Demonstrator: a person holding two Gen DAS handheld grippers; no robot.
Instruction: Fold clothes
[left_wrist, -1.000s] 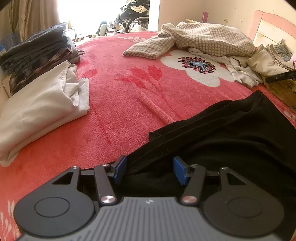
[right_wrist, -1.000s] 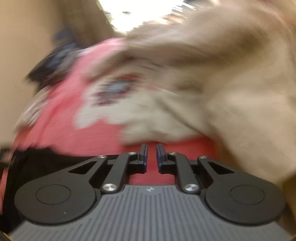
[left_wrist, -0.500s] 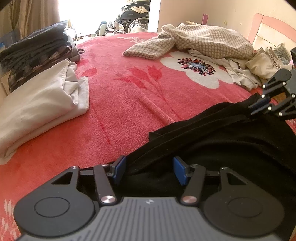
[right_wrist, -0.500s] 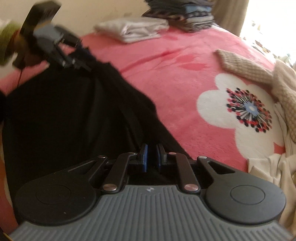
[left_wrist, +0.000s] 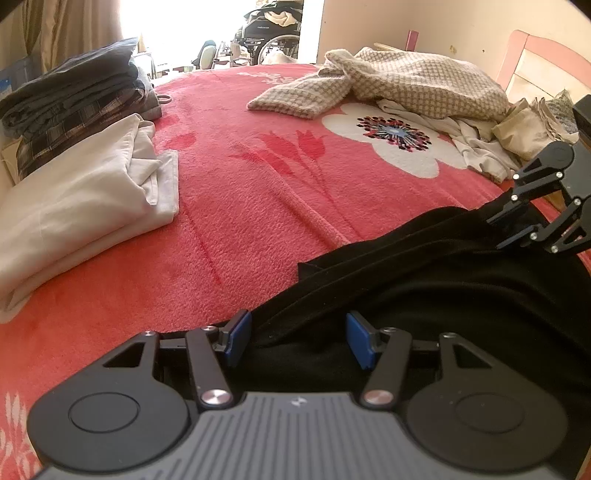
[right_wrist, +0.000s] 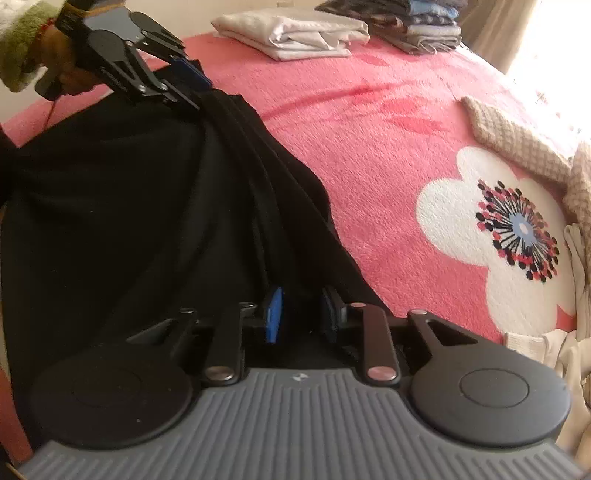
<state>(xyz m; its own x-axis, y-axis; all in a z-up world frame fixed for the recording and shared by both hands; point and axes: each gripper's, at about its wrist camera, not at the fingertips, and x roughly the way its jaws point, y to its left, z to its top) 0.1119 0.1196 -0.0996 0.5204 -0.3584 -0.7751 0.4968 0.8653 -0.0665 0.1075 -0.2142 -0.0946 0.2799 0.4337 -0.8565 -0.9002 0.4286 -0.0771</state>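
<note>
The black garment (left_wrist: 461, 295) lies spread over the near part of the red blanket (left_wrist: 258, 192), and the 2 grippers sit at opposite ends of its bunched upper edge, likely so the fabric can be lifted evenly for a fold; the left gripper (left_wrist: 298, 341) stands about half open, folds lying between its blue pads without visible pressing; the right gripper (right_wrist: 301, 314) is opening, its pads astride a ridge of the same cloth, not clamping; dark cloth hides both sets of fingertips, so contact is hard to judge; the garment's type and near hem are cut off.
</note>
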